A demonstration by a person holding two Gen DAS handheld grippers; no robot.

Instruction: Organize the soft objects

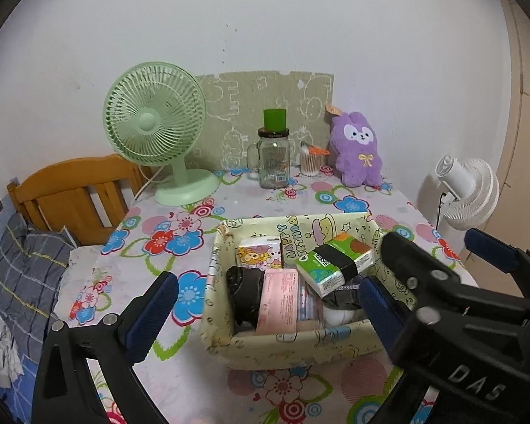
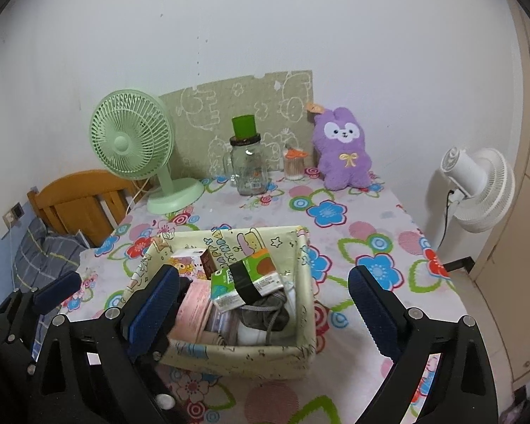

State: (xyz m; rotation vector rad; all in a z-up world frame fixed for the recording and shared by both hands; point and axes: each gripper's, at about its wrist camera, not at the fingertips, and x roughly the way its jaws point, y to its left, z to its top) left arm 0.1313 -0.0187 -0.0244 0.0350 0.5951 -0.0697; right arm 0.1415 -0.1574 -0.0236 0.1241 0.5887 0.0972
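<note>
Left wrist view: fabric basket (image 1: 282, 348) sits mid-bench, straight ahead between both tools, left tool (image 1: 268, 304) and right tool (image 2: 263, 305) spread wide, empty. Plush bunny (image 1: 357, 148) waits at the far edge, nearer the right.

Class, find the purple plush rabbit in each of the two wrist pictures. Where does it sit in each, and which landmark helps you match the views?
Left wrist view: the purple plush rabbit stands at the far edge of the table, right of centre, against the wall.
Right wrist view: the rabbit is again at the far edge, right of centre.
Shared landmark: the green fan at far left.
</note>
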